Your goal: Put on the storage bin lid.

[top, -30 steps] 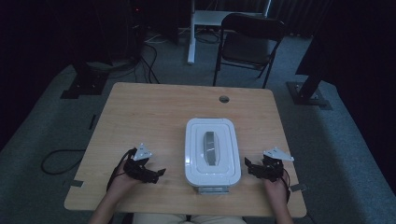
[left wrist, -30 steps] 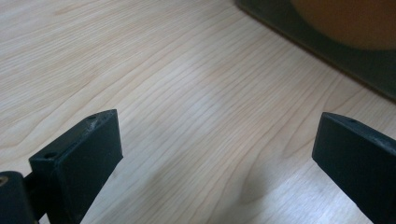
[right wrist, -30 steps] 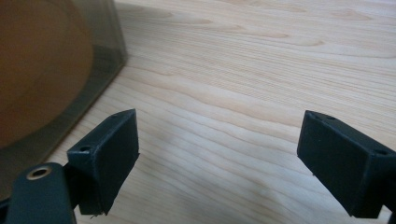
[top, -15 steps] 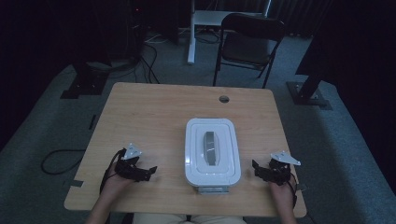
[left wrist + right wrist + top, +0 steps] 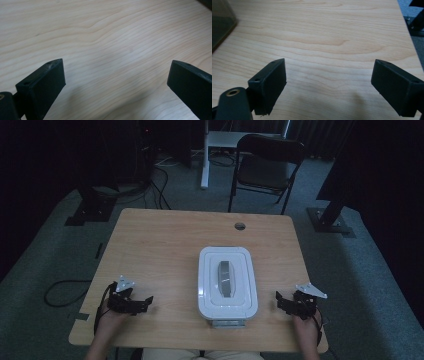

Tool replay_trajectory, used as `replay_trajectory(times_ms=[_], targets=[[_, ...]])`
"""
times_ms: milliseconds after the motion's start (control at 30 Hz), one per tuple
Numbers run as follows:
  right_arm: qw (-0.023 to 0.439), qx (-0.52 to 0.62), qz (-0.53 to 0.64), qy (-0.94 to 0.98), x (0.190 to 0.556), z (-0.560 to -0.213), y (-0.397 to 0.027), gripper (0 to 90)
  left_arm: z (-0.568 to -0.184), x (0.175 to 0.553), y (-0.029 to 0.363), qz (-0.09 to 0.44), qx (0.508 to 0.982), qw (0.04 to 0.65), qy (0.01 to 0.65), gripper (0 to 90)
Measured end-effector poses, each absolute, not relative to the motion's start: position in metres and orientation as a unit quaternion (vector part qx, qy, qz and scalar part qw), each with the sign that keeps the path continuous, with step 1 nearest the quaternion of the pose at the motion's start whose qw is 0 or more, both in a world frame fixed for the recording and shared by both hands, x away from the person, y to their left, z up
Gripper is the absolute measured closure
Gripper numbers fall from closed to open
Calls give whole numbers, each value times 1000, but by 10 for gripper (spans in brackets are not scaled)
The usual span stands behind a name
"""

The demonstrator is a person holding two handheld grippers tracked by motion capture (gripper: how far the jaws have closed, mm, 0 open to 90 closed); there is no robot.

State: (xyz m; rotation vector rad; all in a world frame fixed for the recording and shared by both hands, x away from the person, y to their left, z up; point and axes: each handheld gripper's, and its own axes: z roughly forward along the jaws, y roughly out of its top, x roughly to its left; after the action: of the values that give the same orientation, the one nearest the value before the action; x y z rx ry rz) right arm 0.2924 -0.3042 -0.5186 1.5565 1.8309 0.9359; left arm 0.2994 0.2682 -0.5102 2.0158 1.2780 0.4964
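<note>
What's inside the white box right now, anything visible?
Nothing can be seen inside: the white box is closed by its lid, which carries a grey handle. It sits on the table; the contents are hidden.

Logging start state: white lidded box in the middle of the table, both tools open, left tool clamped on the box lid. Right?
Not quite. The left tool grips nothing: in the high view it sits apart from the white lidded box, left of it, over the table. The right tool is open too.
</note>
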Motion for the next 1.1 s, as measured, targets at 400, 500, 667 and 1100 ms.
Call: replay_trajectory(times_ms=[400,500,667,1100], targets=[[268,613,323,669,286,-525,-321,126,-513,296,299,213,747,314,547,22],[268,620,313,667,284,-526,-325,127,-515,295,305,208,743,310,556,22],[260,626,297,672,282,-527,-329,137,-518,294,312,206,744,288,567,22],[260,621,293,679,277,-528,-328,119,-524,292,315,234,728,286,577,22]])
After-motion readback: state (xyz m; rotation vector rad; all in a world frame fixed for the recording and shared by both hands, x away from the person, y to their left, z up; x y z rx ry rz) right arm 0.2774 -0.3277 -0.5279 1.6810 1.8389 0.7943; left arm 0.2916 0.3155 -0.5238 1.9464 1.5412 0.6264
